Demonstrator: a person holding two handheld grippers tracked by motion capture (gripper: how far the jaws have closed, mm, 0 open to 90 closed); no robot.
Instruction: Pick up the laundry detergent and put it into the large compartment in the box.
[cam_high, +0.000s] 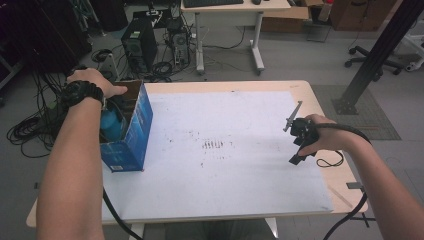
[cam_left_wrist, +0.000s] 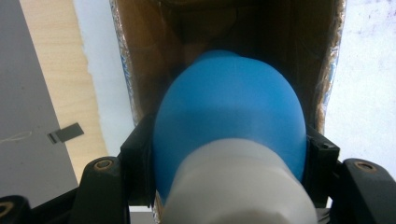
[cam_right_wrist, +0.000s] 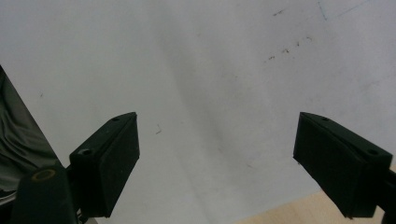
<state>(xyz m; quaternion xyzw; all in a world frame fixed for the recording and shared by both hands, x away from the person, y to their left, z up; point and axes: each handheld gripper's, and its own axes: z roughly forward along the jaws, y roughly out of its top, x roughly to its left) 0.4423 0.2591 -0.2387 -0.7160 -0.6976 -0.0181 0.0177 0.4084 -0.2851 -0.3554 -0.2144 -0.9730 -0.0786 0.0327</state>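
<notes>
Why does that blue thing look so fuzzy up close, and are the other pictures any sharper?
In the left gripper view, the round blue bulb with a grey neck sits close to the lens and looks soft, as does the brown cardboard box interior. The right gripper view is dim, its black jaws crisp against the white table sheet. The high view is evenly lit and sharp.

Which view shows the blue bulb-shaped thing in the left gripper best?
The left gripper view: the blue bulb sits large between the jaws, its pale grey end nearest the camera, over the open cardboard box. The high view gives just a blue sliver inside the box under the left hand.
</notes>
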